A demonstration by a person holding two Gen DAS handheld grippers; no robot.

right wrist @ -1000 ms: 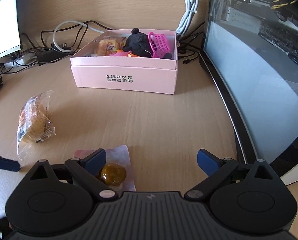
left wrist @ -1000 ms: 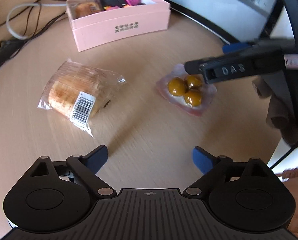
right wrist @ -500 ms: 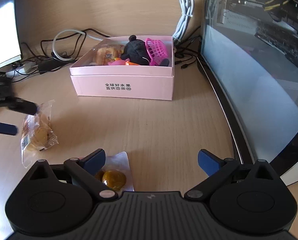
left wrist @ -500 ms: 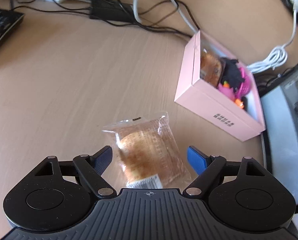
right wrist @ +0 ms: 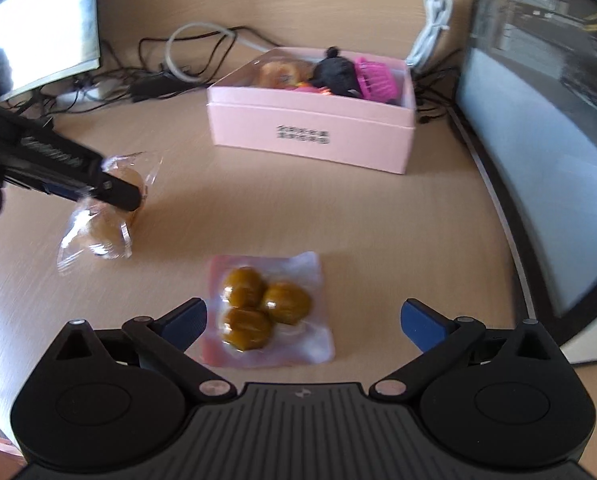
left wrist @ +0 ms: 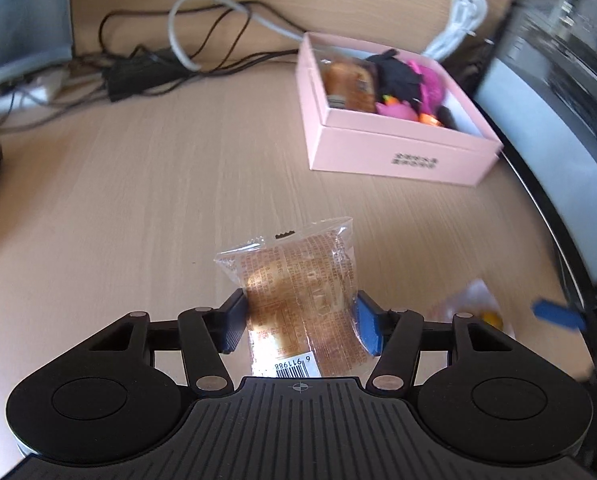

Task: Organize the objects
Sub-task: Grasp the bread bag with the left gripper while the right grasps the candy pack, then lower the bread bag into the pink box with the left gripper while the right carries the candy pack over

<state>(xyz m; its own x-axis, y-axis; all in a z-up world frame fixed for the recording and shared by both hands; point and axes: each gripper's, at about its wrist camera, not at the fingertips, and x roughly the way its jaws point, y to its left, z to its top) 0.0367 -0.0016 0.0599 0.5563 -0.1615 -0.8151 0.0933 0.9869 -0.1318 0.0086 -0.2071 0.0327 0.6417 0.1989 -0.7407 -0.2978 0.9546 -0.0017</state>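
My left gripper is shut on a clear-wrapped bread bun, holding it over the wooden desk; it also shows in the right wrist view with the left gripper's finger across it. My right gripper is open, its jaws on either side of a sealed packet of three brown-yellow balls lying on the desk. A pink open box stands further back, holding another bun, a black toy and a pink basket; it also shows in the left wrist view.
A curved monitor runs along the right side. Cables and a power adapter lie at the back of the desk. Another screen stands at the back left. A white coiled cable hangs behind the box.
My left gripper has closed on the bread bun, which was between open jaws before. My right gripper has pulled back, so the whole packet of balls now lies between its jaws.
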